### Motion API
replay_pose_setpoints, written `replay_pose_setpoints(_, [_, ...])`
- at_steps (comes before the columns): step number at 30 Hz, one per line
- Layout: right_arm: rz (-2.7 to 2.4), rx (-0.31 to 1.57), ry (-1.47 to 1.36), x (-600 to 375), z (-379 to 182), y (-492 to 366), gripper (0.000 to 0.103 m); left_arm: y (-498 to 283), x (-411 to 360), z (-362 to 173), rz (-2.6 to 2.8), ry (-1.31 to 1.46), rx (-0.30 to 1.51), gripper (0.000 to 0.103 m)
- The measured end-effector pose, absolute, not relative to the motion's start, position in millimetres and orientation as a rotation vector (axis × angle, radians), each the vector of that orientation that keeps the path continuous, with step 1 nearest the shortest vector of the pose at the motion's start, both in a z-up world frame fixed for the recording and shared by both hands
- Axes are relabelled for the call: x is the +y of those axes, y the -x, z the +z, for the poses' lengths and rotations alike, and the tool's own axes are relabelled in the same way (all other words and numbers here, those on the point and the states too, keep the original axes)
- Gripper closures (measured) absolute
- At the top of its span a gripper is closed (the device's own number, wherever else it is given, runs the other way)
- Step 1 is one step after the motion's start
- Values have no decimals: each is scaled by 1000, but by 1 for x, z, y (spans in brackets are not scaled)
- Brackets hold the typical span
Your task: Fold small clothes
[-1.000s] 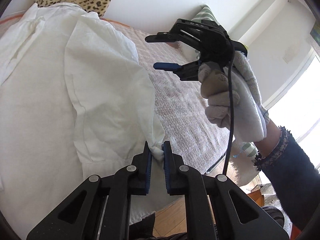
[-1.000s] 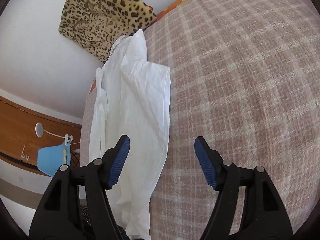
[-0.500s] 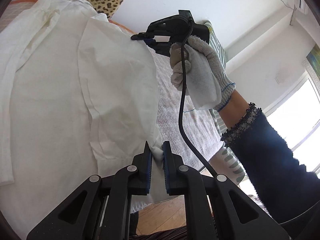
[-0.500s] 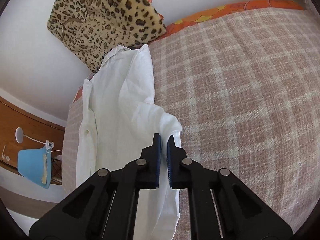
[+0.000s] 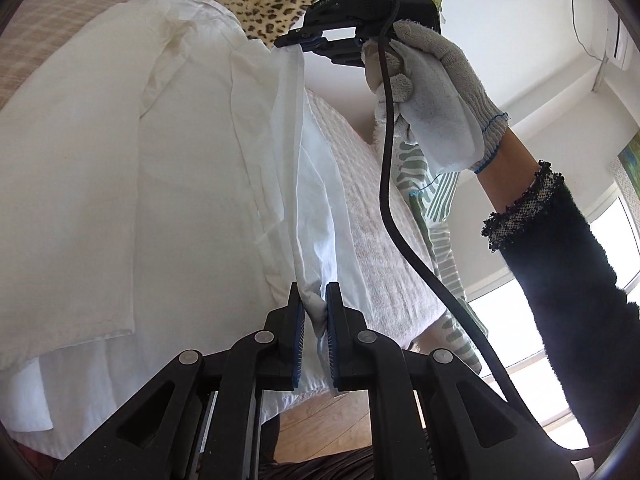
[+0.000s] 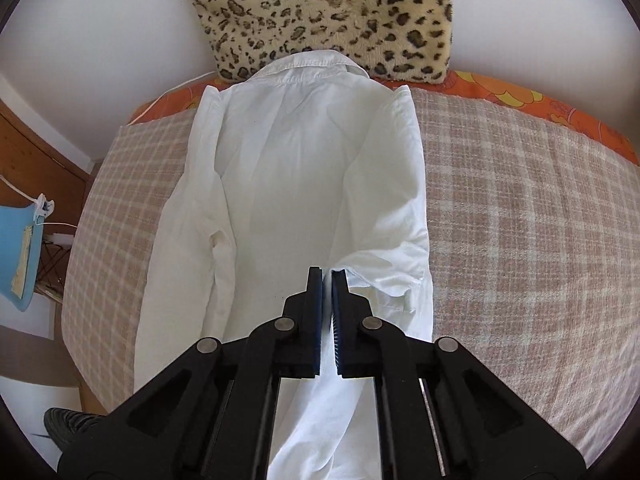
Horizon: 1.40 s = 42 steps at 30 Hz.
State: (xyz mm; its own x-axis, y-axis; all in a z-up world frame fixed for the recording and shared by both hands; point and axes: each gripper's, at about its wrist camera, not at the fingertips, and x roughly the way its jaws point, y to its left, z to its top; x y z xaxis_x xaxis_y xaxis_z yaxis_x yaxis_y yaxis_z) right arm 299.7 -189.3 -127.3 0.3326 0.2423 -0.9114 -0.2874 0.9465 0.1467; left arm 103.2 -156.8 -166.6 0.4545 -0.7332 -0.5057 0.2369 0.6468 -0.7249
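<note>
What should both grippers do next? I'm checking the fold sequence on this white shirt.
Probably carry the lifted edge across toward the shirt's middle. The left gripper and right gripper are each shut on the white shirt, holding its right side raised off the plaid bedspread, not yet laid over.

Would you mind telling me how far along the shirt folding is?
Early. Done: the white shirt lies spread on the checked bedspread, its left sleeve folded in. In hand: the left claw and right claw both pinch the right side, lifted off the bed. Left: laying that side over, then folding lengthwise.
</note>
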Motion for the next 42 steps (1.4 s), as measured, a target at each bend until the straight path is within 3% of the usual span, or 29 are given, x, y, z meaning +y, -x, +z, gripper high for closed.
replay_pose_setpoints(11, [357, 1256, 78, -167, -145, -297, 94, -103, -159, -176, -602, 620, 934, 95])
replay_pose_setpoints(12, [376, 1250, 69, -173, -138, -293, 90, -104, -160, -178, -600, 624, 942, 95])
replay_pose_setpoints(13, [387, 1232, 45, -183, -130, -287, 76, -105, -161, -179, -594, 624, 949, 95])
replay_pose_setpoints(14, [384, 1204, 22, -196, -122, -281, 55, -106, -160, -179, -586, 628, 947, 96])
replay_pose_setpoints(16, [363, 1141, 10, -226, -108, -262, 43, -105, -159, -178, -575, 628, 941, 96])
replay_pose_setpoints(27, [333, 1274, 3, -309, -173, -143, 43, -102, -142, -170, -508, 604, 952, 95])
replay_pose_setpoints(30, [303, 1300, 36, -308, -189, -132, 47, -96, -140, -165, -474, 558, 948, 92])
replay_pose_setpoints(32, [316, 1327, 24, -307, -198, -128, 81, -92, -138, -159, -465, 541, 943, 91])
replay_pose_setpoints(34, [318, 1315, 29, -303, -200, -125, 88, -87, -137, -151, -461, 516, 928, 91])
replay_pose_setpoints(35, [330, 1314, 21, -301, -199, -125, 96, -84, -136, -147, -459, 503, 916, 91])
replay_pose_setpoints(42, [423, 1248, -100, -297, -161, -121, 99, -75, -131, -122, -449, 432, 835, 88])
